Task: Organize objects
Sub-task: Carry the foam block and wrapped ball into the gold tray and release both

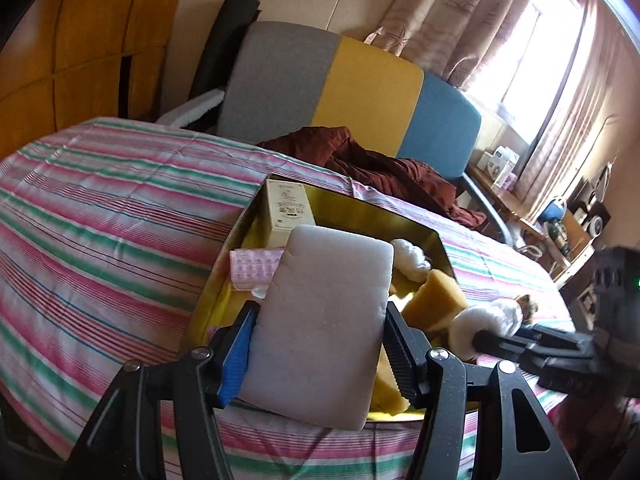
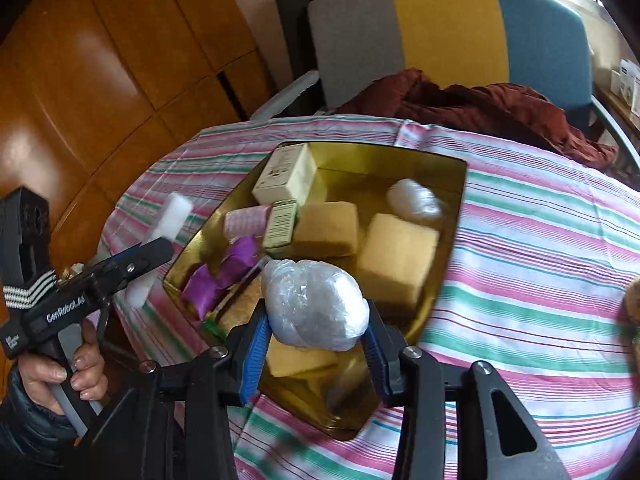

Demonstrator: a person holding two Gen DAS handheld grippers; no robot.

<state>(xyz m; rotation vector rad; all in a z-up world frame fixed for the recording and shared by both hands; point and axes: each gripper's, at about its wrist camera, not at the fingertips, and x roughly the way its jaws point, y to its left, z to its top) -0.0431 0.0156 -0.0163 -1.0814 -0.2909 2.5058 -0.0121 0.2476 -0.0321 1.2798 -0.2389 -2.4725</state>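
Observation:
My left gripper (image 1: 318, 332) is shut on a flat white foam block (image 1: 324, 320), held over the near left corner of the gold tray (image 1: 400, 222). In the right wrist view the same block (image 2: 170, 216) and left gripper (image 2: 160, 250) show left of the tray (image 2: 452, 216). My right gripper (image 2: 316, 334) is shut on a white bundle wrapped in clear plastic (image 2: 316, 306), above the tray's near end. In the left wrist view that bundle (image 1: 488, 320) and right gripper (image 1: 486, 336) sit at the right.
The tray holds a cream box (image 2: 286, 176), yellow sponges (image 2: 396, 258), a pink blister pack (image 1: 254, 266), purple pieces (image 2: 224, 270) and another white bundle (image 2: 414, 200). It lies on a striped cloth (image 2: 540, 240). A chair with a maroon garment (image 2: 480, 108) stands behind.

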